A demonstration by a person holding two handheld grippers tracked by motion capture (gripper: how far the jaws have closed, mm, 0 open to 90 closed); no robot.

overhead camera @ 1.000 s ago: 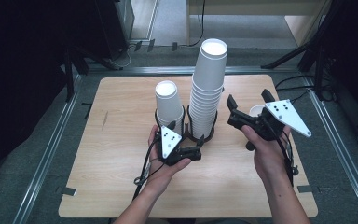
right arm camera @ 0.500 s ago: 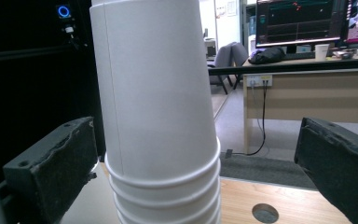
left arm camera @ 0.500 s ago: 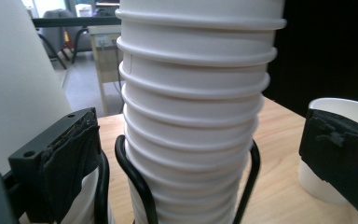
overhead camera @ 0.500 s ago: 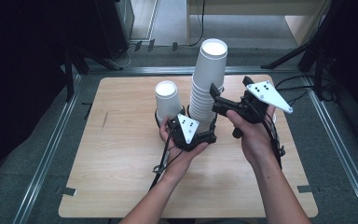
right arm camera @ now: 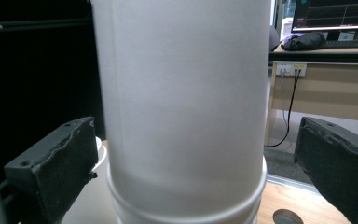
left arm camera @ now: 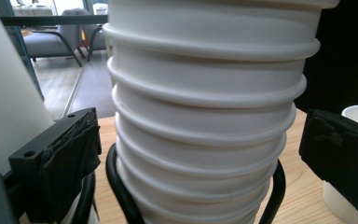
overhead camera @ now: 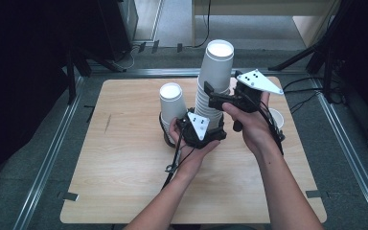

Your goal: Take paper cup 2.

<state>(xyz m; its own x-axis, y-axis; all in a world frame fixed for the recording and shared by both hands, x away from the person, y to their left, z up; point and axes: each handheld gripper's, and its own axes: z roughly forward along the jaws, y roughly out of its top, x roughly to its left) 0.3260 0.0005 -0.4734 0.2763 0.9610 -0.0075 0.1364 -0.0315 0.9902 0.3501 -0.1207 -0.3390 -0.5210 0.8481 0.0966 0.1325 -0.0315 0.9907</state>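
Stacks (overhead camera: 214,86) of cups two, loose cup (overhead camera: 275,117) one, grippers (overhead camera: 212,98) two

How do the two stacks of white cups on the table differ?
The tall stack rises well above the short stack. Both grippers flank the tall stack, the left gripper near its base, the right gripper higher; none flanks the short stack. Both are white, upside down.

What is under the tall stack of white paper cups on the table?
The tall stack stands in a black wire ring that wraps its lowest cups. The table lies below. The stack's own base is covered by the left gripper and the hand.
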